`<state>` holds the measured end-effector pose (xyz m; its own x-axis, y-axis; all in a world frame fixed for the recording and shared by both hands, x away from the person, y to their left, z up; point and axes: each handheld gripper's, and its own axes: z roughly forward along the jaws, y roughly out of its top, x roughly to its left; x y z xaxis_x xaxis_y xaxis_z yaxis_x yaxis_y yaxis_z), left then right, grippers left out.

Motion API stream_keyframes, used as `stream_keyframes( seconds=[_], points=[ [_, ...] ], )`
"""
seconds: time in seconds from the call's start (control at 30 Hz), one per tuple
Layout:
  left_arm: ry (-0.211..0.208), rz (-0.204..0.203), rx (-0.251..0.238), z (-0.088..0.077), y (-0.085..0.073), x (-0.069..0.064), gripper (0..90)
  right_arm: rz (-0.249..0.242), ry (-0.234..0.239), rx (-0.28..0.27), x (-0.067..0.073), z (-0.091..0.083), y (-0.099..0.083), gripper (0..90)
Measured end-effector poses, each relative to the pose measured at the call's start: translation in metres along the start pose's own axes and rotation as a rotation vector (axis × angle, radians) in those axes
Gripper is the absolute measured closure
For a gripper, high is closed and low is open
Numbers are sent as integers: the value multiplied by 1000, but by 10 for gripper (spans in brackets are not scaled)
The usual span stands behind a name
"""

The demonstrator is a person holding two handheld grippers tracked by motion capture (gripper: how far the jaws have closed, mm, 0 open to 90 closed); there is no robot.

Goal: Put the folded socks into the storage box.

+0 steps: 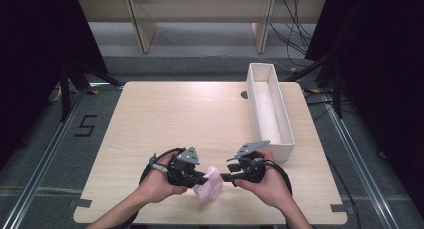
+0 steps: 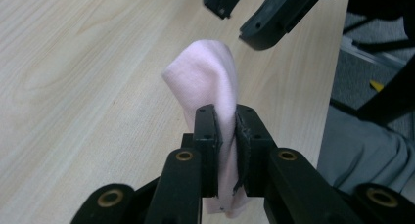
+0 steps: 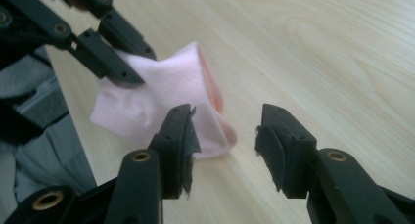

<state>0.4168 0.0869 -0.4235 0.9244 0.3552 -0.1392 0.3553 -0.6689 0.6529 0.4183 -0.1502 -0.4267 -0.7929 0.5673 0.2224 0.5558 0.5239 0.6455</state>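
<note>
Low in the middle of the high view, the person has both hands close together over the near edge of the table (image 1: 165,114), and between them sits a small pink sock (image 1: 209,185). The left gripper (image 1: 204,178) has it pinched: in the left gripper view the two black jaws are squeezed narrow on a fold of the cloth, the rest of the sock (image 2: 208,79) standing up above them in the centre of the frame, one end seemingly resting on the wood. The right gripper (image 1: 225,178) stands open, its jaws wide apart with nothing between them; in the right gripper view the sock (image 3: 166,94) lies just beyond its left jaw, in the left half of the picture, with the left gripper (image 3: 128,62) biting it from the upper left. That split looks deliberate to me (one hand anchors, the other is free to take a new hold), so I'd judge the sock is being folded or straightened. The long white box (image 1: 270,109) at the right of the high view stands well apart from the hands, probably where the sock is meant to end up.
</note>
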Motion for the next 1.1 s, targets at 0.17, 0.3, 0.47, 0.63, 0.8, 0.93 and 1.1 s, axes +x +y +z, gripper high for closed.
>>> stream_keyframes(
  seconds=[0.17,0.3,0.47,0.63,0.8,0.93,1.1],
  points=[
    [-29,66,37,0,4,-1,806,-81,36,24,2,4,8,513],
    [-53,105,45,-1,8,-4,806,-141,74,57,5,7,12,498],
    [-74,138,66,-2,11,-6,806,-212,114,70,6,8,15,486],
    [-104,158,81,-2,11,-7,806,-275,148,101,8,12,14,472],
    [-123,167,88,-2,11,-8,806,-276,171,109,10,13,15,461],
    [-133,171,92,-1,12,-9,806,-313,192,106,12,15,17,459],
    [-139,168,92,0,13,-10,806,-329,207,104,14,15,17,467]
  ],
)
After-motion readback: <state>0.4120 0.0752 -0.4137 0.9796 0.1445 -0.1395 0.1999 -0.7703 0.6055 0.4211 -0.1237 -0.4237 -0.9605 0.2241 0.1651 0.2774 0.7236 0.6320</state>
